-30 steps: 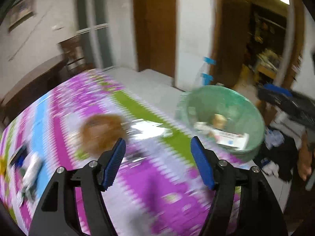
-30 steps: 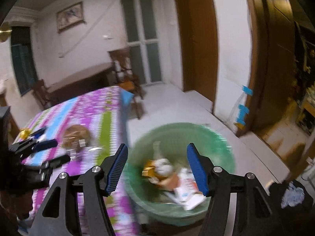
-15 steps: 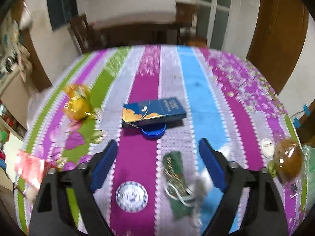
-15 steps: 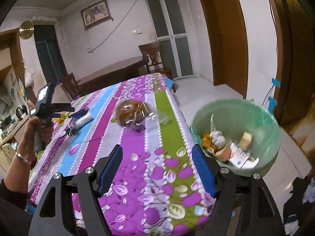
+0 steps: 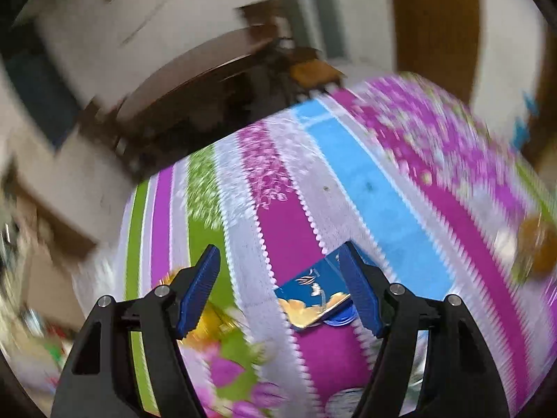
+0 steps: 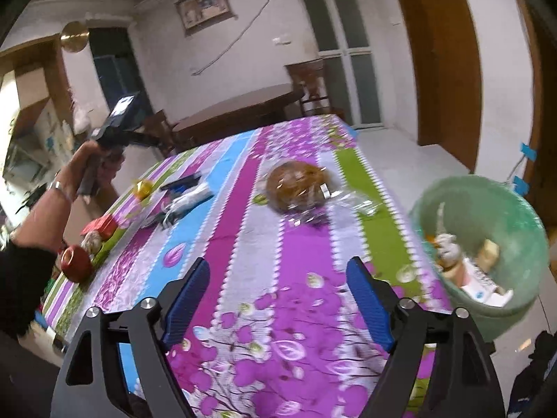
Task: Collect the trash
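dim indoor light; left view motion-blurred, fisheye edges bent.

Right gripper (image 6: 278, 291), jaws just widened and empty, over striped tablecloth (image 6: 243, 230).

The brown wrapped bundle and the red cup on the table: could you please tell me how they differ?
The brown wrapped bundle is larger than the red cup. The bundle sits mid-table in crinkled clear film; the cup has no wrapping and stands at the table's left edge. The bundle is a closed rounded lump; the cup shows an open mouth. Both rest on the striped tablecloth, outside the green bin.
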